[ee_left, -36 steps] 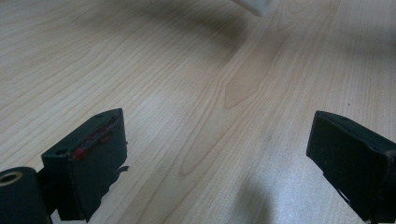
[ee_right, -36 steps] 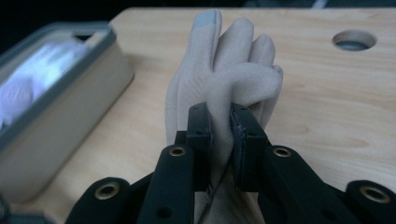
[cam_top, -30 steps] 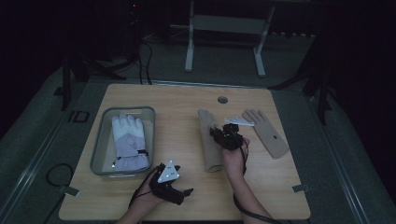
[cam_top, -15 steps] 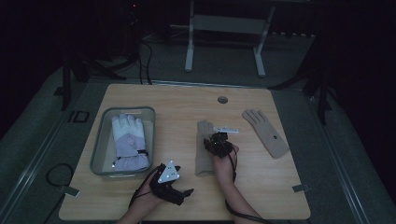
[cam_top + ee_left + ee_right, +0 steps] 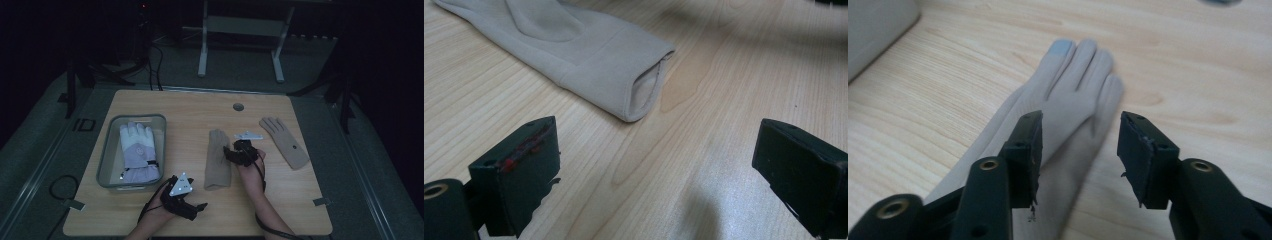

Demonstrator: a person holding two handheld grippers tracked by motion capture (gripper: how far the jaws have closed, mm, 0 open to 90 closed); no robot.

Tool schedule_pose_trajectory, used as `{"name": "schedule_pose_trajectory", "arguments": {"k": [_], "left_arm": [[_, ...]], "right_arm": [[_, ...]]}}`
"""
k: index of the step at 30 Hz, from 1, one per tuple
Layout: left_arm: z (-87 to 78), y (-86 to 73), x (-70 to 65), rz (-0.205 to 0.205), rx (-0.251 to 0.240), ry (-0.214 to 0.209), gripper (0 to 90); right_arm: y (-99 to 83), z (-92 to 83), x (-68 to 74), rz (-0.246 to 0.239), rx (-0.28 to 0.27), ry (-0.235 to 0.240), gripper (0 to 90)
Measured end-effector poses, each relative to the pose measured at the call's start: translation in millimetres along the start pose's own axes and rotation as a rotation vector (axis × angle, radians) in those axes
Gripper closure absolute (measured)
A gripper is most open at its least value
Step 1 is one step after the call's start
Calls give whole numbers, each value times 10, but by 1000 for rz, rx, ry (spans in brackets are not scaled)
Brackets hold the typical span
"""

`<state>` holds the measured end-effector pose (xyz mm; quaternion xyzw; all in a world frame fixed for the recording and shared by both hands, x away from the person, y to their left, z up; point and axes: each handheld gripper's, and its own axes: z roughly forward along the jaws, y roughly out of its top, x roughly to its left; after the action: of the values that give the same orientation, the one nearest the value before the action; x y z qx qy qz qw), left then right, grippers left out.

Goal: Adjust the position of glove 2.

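Observation:
A beige glove [image 5: 218,159] lies flat mid-table, fingers pointing away from the person. My right gripper [image 5: 229,153] hovers at its right edge. In the right gripper view this glove [image 5: 1073,95] runs under the gap of the right gripper [image 5: 1080,150], whose jaws have just been opening and are open, pressing on nothing. A second beige glove [image 5: 285,142] lies further right. My left gripper [image 5: 199,208] rests near the front edge, open. In the left gripper view the left gripper [image 5: 659,165] has its jaws wide apart, and the glove's cuff [image 5: 624,75] lies just beyond them.
A grey tray [image 5: 107,150] at the left holds a white and lilac winter glove [image 5: 137,150]. A round grommet [image 5: 238,106] sits near the table's far edge. Bare wood lies between the gloves and along the front right.
The right gripper has sunk toward the table and drawn slightly nearer the person, and its jaws have parted. The middle glove now lies a little nearer the front. The left gripper has kept still.

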<state>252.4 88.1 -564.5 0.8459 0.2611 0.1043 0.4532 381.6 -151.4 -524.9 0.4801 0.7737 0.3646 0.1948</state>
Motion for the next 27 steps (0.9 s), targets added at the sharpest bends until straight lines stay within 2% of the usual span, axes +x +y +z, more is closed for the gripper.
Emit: {"name": "schedule_pose_trajectory", "arguments": {"k": [4, 9, 15, 17, 20, 27], "left_arm": [[2, 0, -2, 5, -1, 7, 53], [5, 0, -4, 4, 0, 5, 52], [6, -1, -8, 5, 1, 7, 52], [6, -1, -7, 5, 0, 7, 52], [13, -1, -7, 7, 15, 3, 52], [10, -2, -3, 5, 11, 6, 52]], "right_arm": [[64, -137, -152, -41, -8, 14, 506], [89, -286, -404, -77, -29, -11, 517], [63, -433, -794, -65, -34, -40, 521], [54, -470, -925, -65, -15, -27, 549], [41, -508, -1101, -57, 6, -44, 515], [51, -575, -1505, -43, 19, -119, 509]]}}
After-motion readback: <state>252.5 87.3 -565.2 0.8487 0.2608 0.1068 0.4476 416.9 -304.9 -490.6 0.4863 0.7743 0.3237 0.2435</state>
